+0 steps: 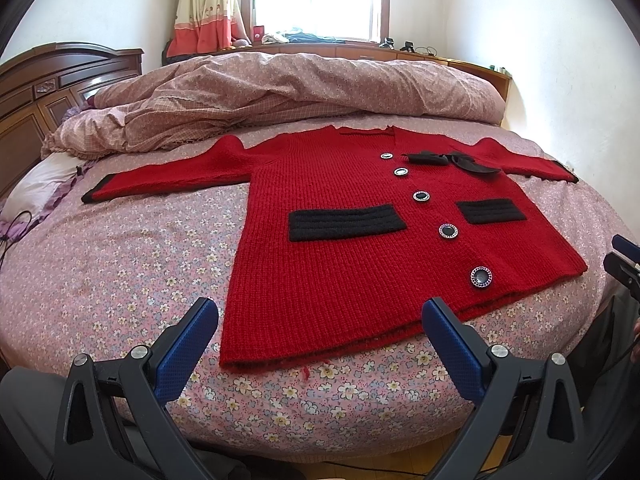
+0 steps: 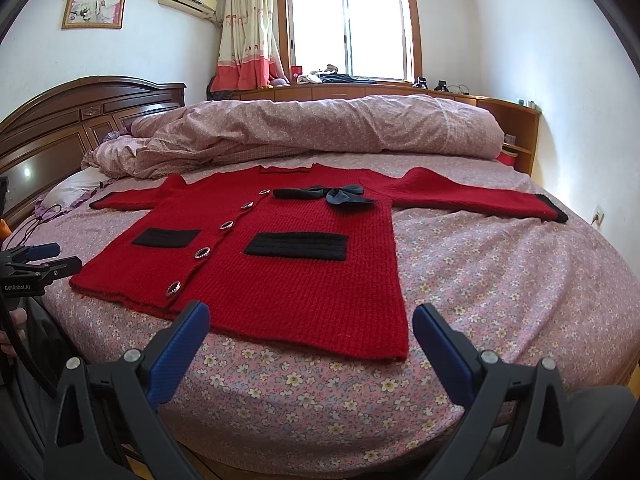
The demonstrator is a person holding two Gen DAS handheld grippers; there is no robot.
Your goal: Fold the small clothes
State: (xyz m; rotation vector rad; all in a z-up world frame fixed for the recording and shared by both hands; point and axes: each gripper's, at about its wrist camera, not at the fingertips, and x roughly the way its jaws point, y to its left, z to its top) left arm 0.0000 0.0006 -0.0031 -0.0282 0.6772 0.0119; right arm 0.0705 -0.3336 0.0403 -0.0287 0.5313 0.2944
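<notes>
So your cardigan [image 1: 340, 240] lies flat on the bed [image 1: 120, 264], sleeves out | left tongs [image 1: 320, 316] wide open, empty, hovering at its hem | right tongs [image 2: 310, 318] likewise, probably not touching

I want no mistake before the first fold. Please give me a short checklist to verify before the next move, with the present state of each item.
1. Red cardigan lies flat, front up, on the bedsheet: ok.
2. Both sleeves spread out sideways, left sleeve and right sleeve: ok.
3. Left claw open and empty, above the hem: ok.
4. Right claw open and empty, above the hem: ok.
5. Black bow lies flat near the collar: ok.
6. All buttons fastened: cannot tell.
</notes>
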